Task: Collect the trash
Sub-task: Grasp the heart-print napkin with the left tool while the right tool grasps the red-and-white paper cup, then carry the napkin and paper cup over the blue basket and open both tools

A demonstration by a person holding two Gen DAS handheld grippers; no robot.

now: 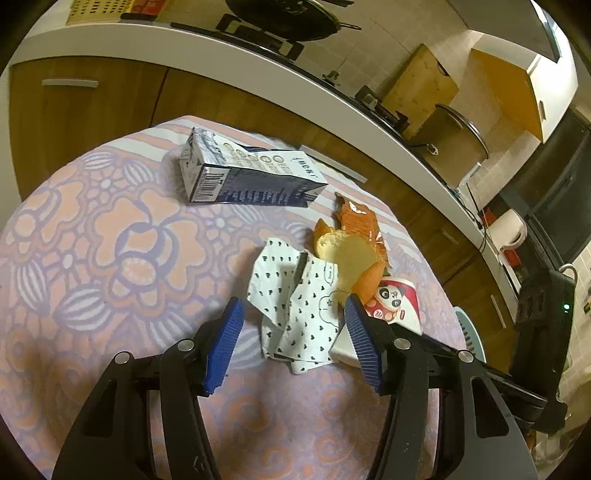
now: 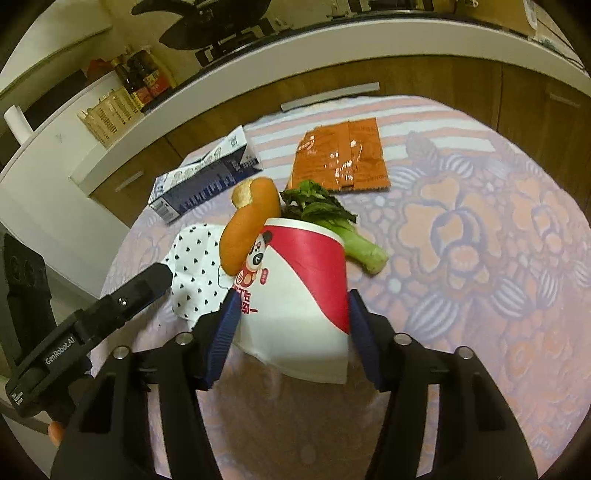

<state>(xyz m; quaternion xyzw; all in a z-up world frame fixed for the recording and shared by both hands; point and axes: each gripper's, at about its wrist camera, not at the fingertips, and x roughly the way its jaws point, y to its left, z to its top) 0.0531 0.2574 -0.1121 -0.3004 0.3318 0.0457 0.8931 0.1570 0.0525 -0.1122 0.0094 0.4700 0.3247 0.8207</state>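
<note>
My left gripper [image 1: 292, 301] is open, its blue pads on either side of a crumpled white paper with black hearts [image 1: 299, 314] that lies on the table; the pads stand apart from it. My right gripper [image 2: 293, 291] is shut on a red-and-white paper cup with a panda [image 2: 303, 295], which lies on its side with its mouth facing away. Orange peel [image 2: 251, 221] leans against the cup's rim. A leafy green stalk [image 2: 332, 229] lies behind the cup. An orange foil wrapper [image 2: 340, 158] and a blue-and-white milk carton [image 1: 243, 173] lie farther back.
The round table wears a floral purple-and-orange cloth [image 1: 110, 240]; its far edge lies just beyond the carton. Behind it run wooden cabinets [image 1: 92, 110] under a white counter with a wok [image 1: 288, 18] and a pot [image 1: 450, 140]. Bottles [image 2: 140, 81] stand on a shelf at the left.
</note>
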